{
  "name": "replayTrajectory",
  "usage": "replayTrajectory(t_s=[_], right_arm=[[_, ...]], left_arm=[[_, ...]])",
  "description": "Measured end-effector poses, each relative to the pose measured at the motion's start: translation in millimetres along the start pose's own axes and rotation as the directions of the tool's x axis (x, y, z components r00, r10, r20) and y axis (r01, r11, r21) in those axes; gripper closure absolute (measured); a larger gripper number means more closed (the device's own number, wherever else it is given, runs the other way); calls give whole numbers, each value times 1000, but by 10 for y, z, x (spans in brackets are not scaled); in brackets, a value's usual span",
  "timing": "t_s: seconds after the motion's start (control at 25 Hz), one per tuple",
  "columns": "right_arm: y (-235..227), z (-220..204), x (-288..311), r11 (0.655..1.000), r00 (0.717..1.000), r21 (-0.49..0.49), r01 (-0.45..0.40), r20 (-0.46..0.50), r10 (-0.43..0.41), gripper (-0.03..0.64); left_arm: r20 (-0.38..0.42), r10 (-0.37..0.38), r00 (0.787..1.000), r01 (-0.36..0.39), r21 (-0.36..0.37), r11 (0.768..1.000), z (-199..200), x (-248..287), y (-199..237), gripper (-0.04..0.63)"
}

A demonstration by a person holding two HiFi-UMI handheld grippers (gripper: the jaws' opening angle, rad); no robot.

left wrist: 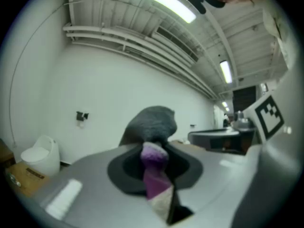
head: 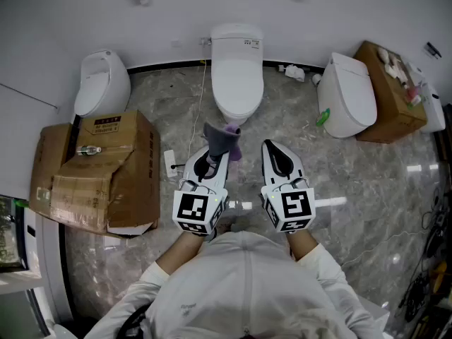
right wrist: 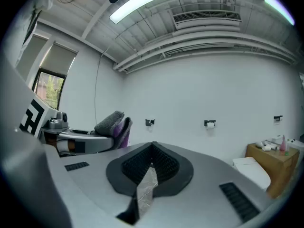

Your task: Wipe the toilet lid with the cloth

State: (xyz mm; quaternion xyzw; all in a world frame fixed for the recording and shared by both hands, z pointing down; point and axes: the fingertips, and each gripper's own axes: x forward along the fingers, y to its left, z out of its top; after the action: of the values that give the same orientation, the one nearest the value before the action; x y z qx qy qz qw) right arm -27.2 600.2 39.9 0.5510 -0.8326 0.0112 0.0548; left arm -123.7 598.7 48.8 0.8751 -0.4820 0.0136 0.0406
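The white toilet [head: 236, 76] stands against the far wall, straight ahead, with its lid [head: 237, 83] down. My left gripper [head: 215, 151] is shut on a grey and purple cloth [head: 223, 139], which sticks up past its tips just short of the toilet's front. In the left gripper view the cloth [left wrist: 153, 127] bunches out between the closed jaws of the left gripper [left wrist: 154, 152]. My right gripper [head: 269, 147] hangs beside it, level, shut, with nothing in it. In the right gripper view the right gripper [right wrist: 153, 148] has its pads pressed together, and the cloth [right wrist: 112, 122] shows at the left.
A small white toilet [head: 102, 83] and a torn cardboard box [head: 99, 171] stand to the left. Another white toilet [head: 346, 94] and a box with bottles [head: 392, 94] are at the right. The floor is grey marble tile [head: 367, 182]. A paper holder [right wrist: 209, 123] hangs on the wall.
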Motion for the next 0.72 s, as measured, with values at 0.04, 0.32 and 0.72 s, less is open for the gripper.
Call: replayTrajectory(t_s=[0.04, 0.32, 0.72], right_arm=[[-12, 3, -5, 1000, 1000, -1, 3, 3, -3, 601], [-135, -33, -81, 1000, 1000, -7, 3, 13, -3, 601], [-363, -117, -188, 1000, 1000, 19, -15, 23, 14, 601]], left_arm=[[2, 1, 1000, -1, 1, 1000, 1, 4, 0, 529], [17, 18, 1000, -18, 5, 1000, 17, 59, -71, 529], [37, 53, 998, -53, 5, 999, 8, 114, -198, 529]])
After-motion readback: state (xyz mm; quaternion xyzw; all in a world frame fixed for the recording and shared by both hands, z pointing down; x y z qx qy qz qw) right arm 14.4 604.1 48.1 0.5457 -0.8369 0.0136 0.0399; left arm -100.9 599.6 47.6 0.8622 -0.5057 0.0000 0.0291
